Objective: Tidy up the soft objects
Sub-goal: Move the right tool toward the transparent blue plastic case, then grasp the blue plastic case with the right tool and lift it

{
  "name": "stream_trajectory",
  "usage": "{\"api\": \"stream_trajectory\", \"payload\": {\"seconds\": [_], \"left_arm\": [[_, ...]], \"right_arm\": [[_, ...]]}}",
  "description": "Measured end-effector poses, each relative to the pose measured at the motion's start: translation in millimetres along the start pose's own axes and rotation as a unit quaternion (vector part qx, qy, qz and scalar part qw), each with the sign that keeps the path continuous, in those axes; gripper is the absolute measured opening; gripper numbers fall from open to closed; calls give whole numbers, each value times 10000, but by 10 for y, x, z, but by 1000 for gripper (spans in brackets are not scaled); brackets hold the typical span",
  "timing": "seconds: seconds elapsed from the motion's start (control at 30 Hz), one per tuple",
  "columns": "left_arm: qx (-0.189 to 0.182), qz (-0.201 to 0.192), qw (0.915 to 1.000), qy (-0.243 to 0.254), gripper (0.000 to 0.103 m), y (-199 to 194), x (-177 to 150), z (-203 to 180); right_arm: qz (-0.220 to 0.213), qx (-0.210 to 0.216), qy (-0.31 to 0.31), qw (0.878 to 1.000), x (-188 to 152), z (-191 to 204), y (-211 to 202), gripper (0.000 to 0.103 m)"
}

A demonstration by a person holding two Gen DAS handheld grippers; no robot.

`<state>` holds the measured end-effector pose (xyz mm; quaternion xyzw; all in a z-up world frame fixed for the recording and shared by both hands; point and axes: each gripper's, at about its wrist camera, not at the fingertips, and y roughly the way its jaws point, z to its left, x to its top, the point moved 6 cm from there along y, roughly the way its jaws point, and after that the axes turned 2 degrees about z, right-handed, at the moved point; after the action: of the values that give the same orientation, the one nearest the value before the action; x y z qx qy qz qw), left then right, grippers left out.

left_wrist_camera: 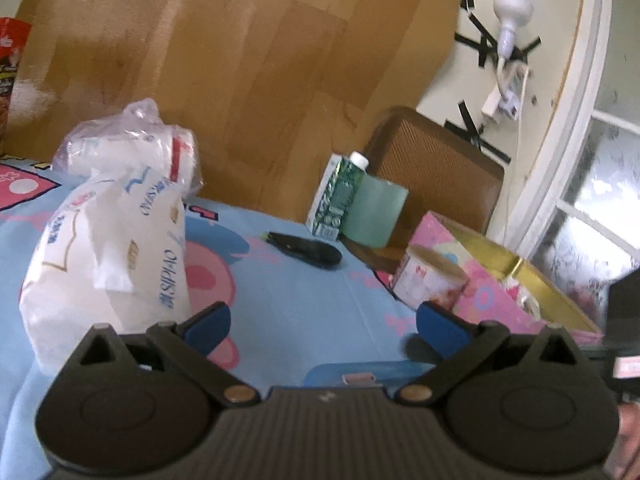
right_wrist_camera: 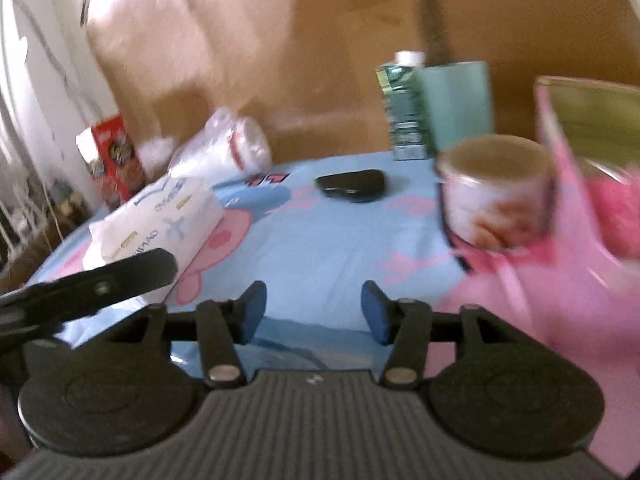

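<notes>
A white tissue pack (left_wrist_camera: 108, 256) with blue print lies on the blue cartoon sheet (left_wrist_camera: 304, 292), just left of my left gripper (left_wrist_camera: 323, 330), which is open and empty. Behind it lies a clear plastic bag of white rolls (left_wrist_camera: 132, 148). In the right wrist view the tissue pack (right_wrist_camera: 160, 220) and the bag (right_wrist_camera: 224, 152) lie at the left. My right gripper (right_wrist_camera: 313, 312) is open and empty above the sheet (right_wrist_camera: 340, 232). The left gripper's finger (right_wrist_camera: 92, 280) shows at the left.
A black flat object (left_wrist_camera: 308, 250) lies mid-sheet. A green carton (left_wrist_camera: 336, 196) and a teal pack (left_wrist_camera: 376, 216) stand behind it. A paper cup (left_wrist_camera: 432, 280) sits beside a pink box (left_wrist_camera: 492, 280) with a gold inside. A red snack box (right_wrist_camera: 116, 160) stands far left. A wooden headboard (left_wrist_camera: 240, 80) rises behind.
</notes>
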<state>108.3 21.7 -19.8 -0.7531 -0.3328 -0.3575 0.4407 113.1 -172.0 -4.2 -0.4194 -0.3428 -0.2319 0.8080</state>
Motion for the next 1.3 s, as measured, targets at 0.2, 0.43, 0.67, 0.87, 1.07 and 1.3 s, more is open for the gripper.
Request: {"api": "stream_trajectory", "payload": {"seconds": [0.2, 0.43, 0.67, 0.87, 1.07, 1.3], "left_arm": [[164, 80, 9978, 640, 103, 64, -87, -197], [83, 139, 9991, 396, 103, 42, -72, -132], [-692, 604, 9897, -1102, 103, -357, -192, -20], [-825, 1331, 9805, -1190, 100, -380, -439, -280], [-630, 1491, 9837, -788, 67, -141, -484, -494], [-1236, 1011, 9872, 27, 65, 29, 48, -1212]], "right_arm": [[127, 140, 449, 9988, -299, -208, -302, 56], [-245, 678, 217, 9972, -493, -107, -780, 77], [-109, 581, -987, 9934, -689, 292, -686, 91], [77, 198, -1508, 9883, -782, 382, -450, 63], [-20, 497, -1034, 9934, -840, 313, -569, 56], [-1182, -151, -896, 9888, -518, 47, -979, 56]]}}
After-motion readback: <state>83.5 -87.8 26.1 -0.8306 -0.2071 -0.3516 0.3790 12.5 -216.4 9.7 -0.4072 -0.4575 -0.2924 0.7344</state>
